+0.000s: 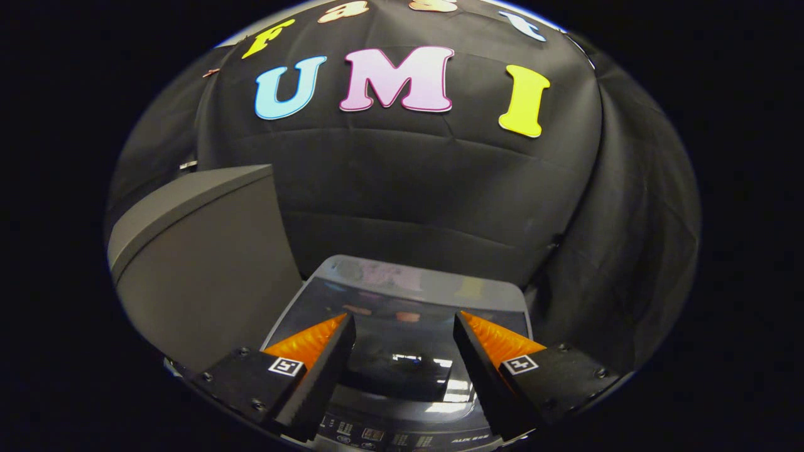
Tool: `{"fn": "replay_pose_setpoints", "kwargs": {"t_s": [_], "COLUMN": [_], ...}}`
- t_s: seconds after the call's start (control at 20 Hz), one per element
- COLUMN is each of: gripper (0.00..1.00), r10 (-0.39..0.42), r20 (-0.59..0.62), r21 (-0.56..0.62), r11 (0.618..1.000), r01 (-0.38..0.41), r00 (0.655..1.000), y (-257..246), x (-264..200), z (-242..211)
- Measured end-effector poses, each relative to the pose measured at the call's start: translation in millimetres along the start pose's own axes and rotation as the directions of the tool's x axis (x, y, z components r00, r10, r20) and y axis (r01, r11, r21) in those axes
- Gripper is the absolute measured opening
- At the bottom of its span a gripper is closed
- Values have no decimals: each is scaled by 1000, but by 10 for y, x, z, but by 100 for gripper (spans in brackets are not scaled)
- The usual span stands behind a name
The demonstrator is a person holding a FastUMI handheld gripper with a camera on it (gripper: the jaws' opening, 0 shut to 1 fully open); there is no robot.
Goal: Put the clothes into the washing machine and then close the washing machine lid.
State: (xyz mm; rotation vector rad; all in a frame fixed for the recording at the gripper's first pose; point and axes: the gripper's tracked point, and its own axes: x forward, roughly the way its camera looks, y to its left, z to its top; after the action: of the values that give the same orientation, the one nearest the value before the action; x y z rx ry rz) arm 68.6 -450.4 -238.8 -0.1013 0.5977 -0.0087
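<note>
Washer: lower centre of the frame, seen from above and in front. Lid: dark, glossy, lying flat and closed over the top; it mirrors room lights and faint colours from the wall. A pale grey rim runs round the lid's far edge. Control panel: a strip with small buttons and markings along the washer's near edge, at the very bottom of the frame, partly hidden by the fingers.

Gripper: jaws apart, holding nothing; the two fingers reach in from lower left and lower right, their tips over the lid with a wide gap between them. Whether they touch the lid cannot be told.

Grey panel: large, matte, slanted, left of the washer, in the left half of the frame.

Black cloth wall: behind everything, creased, filling the upper frame and the right side.
</note>
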Motion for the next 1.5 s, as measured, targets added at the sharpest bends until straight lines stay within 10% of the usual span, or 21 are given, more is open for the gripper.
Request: {"fn": "replay_pose_setpoints", "kwargs": {"t_s": [0.45, 0.9, 1.5], "gripper": [99, 99, 99], "r10": [25, -74, -51], "r20": [116, 461, 546], "r21": [57, 193, 153], "r11": [998, 981, 987], "r01": [-32, -19, -40], "r00": [993, 884, 836], "y": [296, 707, 1562], "x": [-157, -1219, -2137], "z": [666, 2077, 2164]}}
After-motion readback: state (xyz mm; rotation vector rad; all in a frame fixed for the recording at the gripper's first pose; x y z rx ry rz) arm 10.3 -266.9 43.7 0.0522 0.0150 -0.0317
